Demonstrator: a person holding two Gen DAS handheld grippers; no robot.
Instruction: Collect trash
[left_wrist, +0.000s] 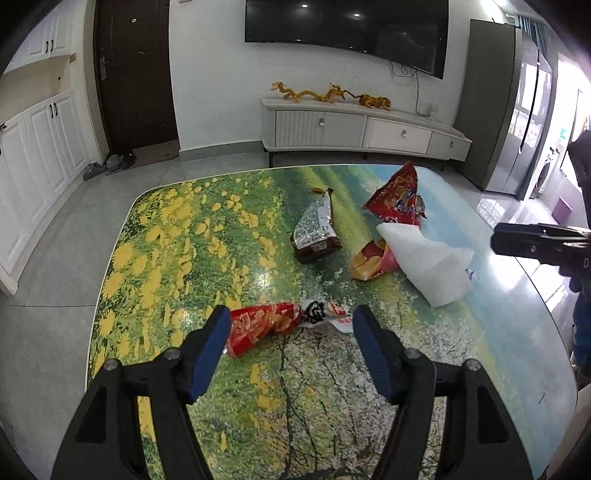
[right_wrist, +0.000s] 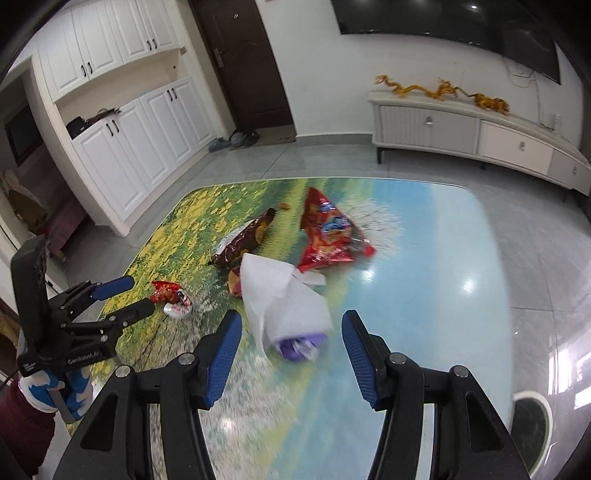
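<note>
Trash lies on the flower-print table. In the left wrist view my left gripper is open, and a small red snack wrapper lies on the table just past and between its blue fingertips. Farther off are a brown-silver bag, a red chip bag, a white paper sheet and a yellow-red wrapper half under it. My right gripper is open above the table, with the white sheet and a purple wrapper beneath its tips. No pad touches anything.
The right gripper shows at the right edge of the left wrist view. The left gripper, held by a gloved hand, shows left in the right wrist view. A dark round object sits at the table's near right. A TV cabinet stands behind.
</note>
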